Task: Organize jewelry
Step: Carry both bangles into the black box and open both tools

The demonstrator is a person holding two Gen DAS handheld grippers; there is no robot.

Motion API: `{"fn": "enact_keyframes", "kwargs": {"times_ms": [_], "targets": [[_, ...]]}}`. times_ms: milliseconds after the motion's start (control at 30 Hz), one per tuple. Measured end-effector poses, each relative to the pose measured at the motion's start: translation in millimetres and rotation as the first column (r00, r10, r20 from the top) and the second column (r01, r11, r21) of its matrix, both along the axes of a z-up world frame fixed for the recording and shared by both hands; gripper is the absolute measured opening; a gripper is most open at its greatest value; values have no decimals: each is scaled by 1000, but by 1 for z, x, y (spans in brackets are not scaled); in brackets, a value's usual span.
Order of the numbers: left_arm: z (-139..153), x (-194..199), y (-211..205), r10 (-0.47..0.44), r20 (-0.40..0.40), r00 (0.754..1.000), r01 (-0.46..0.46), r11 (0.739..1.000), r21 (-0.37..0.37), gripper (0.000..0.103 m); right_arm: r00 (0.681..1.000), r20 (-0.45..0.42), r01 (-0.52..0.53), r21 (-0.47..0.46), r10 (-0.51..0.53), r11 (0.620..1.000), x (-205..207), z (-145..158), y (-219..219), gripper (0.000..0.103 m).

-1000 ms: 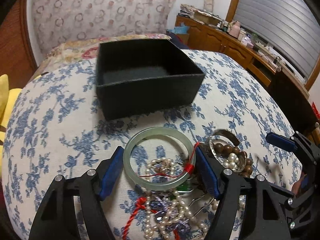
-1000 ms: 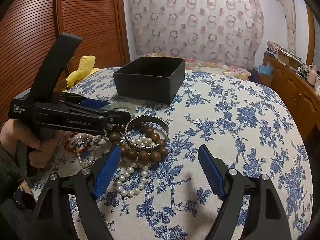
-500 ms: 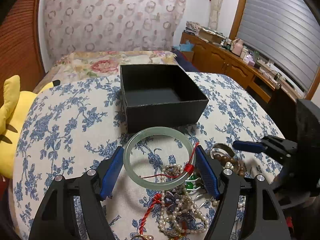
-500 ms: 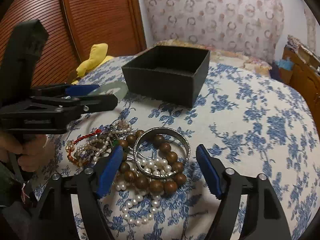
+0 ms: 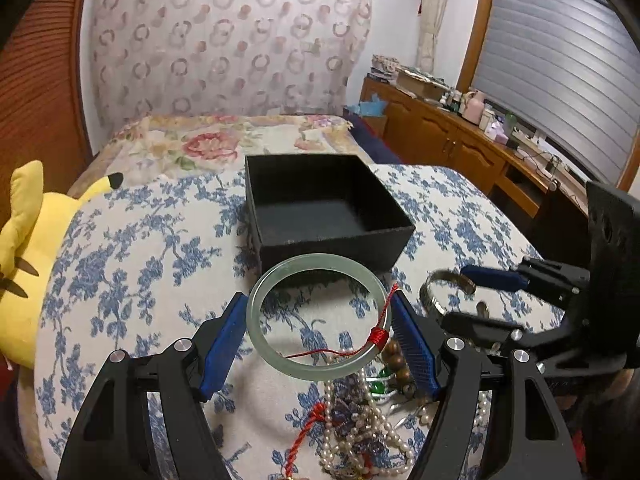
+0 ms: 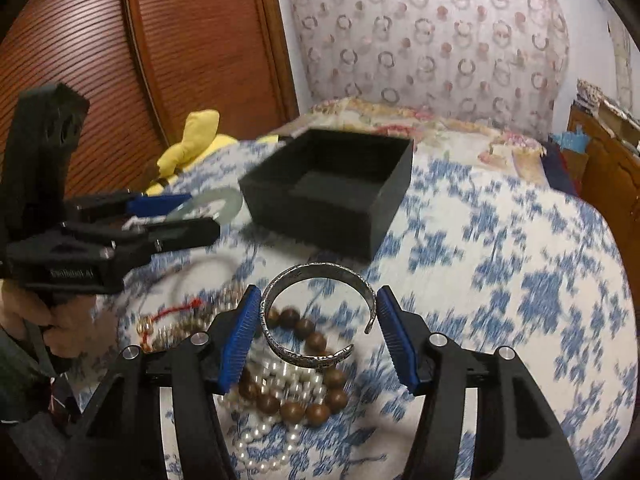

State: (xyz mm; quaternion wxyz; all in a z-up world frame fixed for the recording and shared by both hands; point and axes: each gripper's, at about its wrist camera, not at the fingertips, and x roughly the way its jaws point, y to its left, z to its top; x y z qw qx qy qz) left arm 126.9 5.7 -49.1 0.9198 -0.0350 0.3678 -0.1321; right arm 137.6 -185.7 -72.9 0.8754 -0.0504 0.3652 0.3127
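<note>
A pale green jade bangle (image 5: 318, 316) with a red cord knotted on its right side lies flat across the left gripper (image 5: 320, 338), its ring face up. Both blue pads press its outer rim, so the moderately wide jaws clamp it, raised above the blue-flowered bedspread (image 5: 132, 264). An open black square box (image 5: 326, 210) sits just beyond it.

An engraved silver open cuff bracelet (image 6: 316, 312) sits between the fingers of the right gripper (image 6: 316, 330), with its gap facing right and toward the camera. The jaws are closing; the left pad touches the cuff, while contact at the right pad is unclear. Wooden beads (image 6: 304, 400) and pearl strands (image 6: 280, 384) lie beneath.
</note>
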Motion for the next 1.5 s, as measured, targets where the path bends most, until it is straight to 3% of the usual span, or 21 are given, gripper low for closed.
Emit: {"fn": "enact_keyframes", "kwargs": {"times_ms": [300, 533, 1033, 1233, 1500], "targets": [[11, 30, -1, 8, 20, 1000, -8, 1000, 22, 69, 996, 79, 42, 2, -42, 999, 29, 26, -7, 62], [20, 51, 5, 37, 34, 999, -37, 999, 13, 69, 992, 128, 15, -25, -12, 1000, 61, 30, 12, 62], [21, 65, 23, 79, 31, 996, -80, 997, 20, 69, 997, 78, -20, -93, 28, 995, 108, 5, 55, 62], [19, 66, 19, 74, 29, 997, -75, 997, 23, 69, 996, 90, -5, -64, 11, 998, 107, 12, 44, 63], [16, 82, 3, 52, 20, 998, -53, 998, 43, 69, 991, 121, 65, -39, -60, 997, 95, 22, -2, 63]]}}
